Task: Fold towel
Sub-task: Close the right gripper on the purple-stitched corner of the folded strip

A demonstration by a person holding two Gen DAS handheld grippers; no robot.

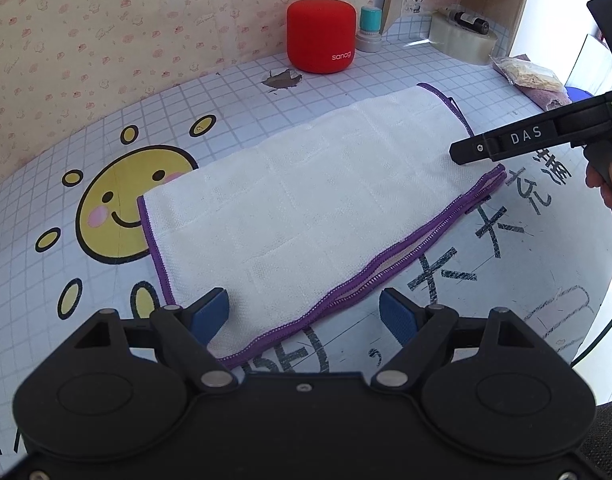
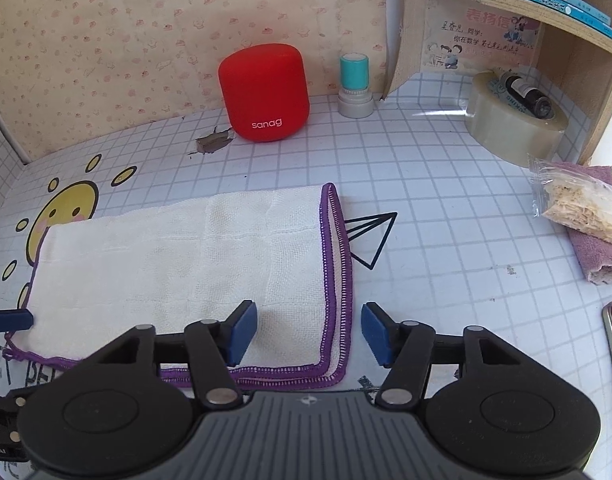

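Tilting steeply down over the near edge of the desk [image 2: 445,208], both grippers stand with jaws apart and nothing clamped: the left gripper [image 1: 304,316] straddles the near left corner of the folded white towel [image 1: 306,200], and the right gripper [image 2: 309,332] straddles its near right corner, the pads clear of the cloth. Purple-hemmed edges lie doubled along the towel's near and right sides. Bare gridded desk runs rightward to a snack bag [image 2: 577,208], while a red speaker [image 2: 264,94] stands near the back edge.
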